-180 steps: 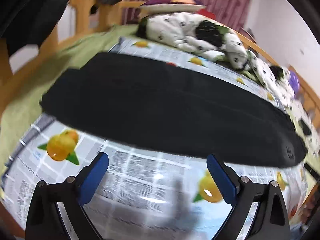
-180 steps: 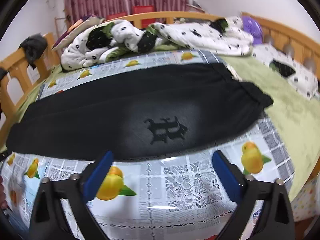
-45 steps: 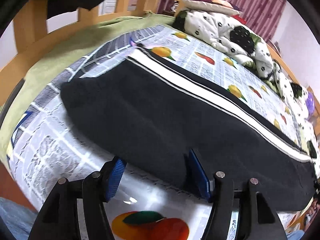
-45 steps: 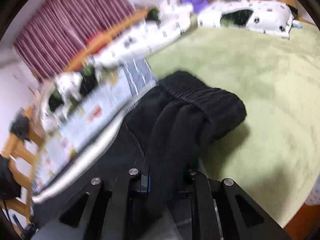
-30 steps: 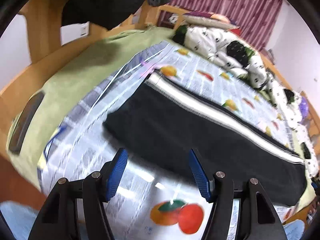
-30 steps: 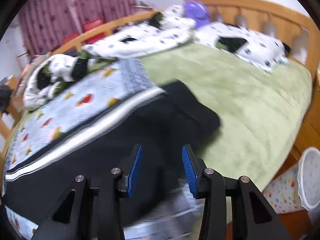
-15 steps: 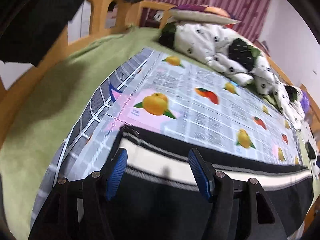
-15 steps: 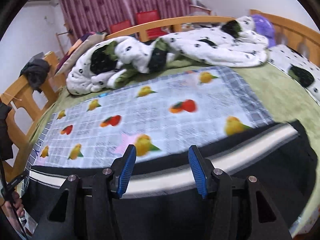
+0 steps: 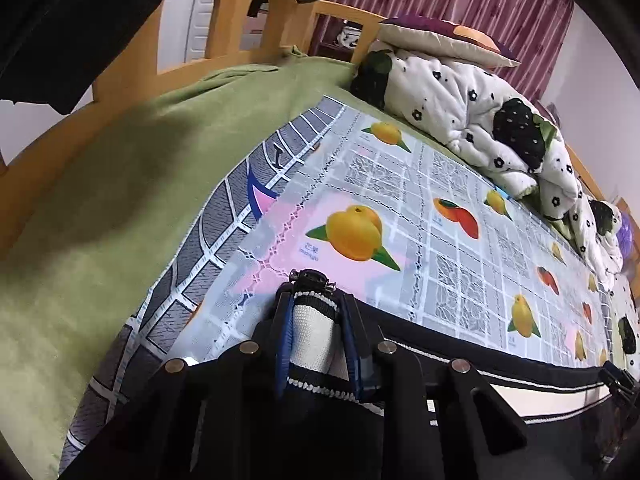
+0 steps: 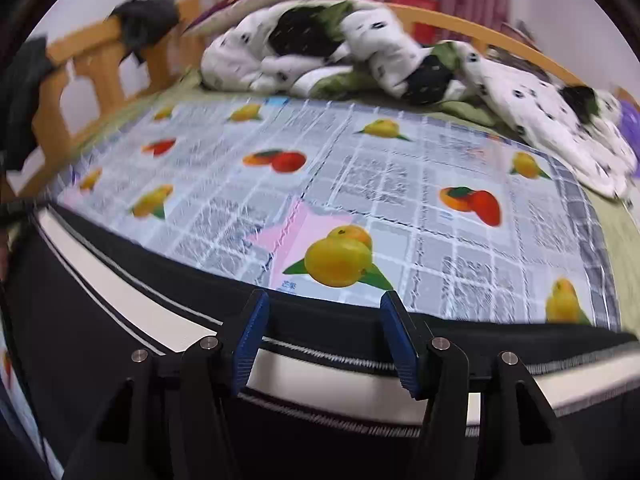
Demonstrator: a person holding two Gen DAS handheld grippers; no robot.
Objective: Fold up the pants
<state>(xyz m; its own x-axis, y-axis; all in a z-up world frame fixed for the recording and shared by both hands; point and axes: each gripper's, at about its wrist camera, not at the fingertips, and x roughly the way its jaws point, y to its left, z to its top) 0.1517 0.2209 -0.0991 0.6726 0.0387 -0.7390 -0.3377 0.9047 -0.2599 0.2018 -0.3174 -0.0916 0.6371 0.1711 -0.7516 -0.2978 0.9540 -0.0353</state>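
Observation:
Black pants (image 9: 460, 408) with a white side stripe lie lengthwise along the near edge of a fruit-print sheet (image 9: 400, 200) on the bed. My left gripper (image 9: 316, 312) is shut on the striped hem end of the pants. In the right wrist view the pants (image 10: 120, 340) run across the bottom, stripe (image 10: 132, 300) facing up. My right gripper (image 10: 324, 320) is open, its blue pads either side of the striped edge, nothing pinched between them.
A rumpled white quilt with black flowers (image 9: 480, 100) and a pillow (image 9: 440, 40) lie at the far side. A green blanket (image 9: 100, 200) covers the bed's left part. A wooden bed frame (image 10: 92, 68) with dark clothes draped over it borders the bed.
My left gripper has closed on the striped hem end of the pants. My right gripper has shifted along the striped edge and stays open.

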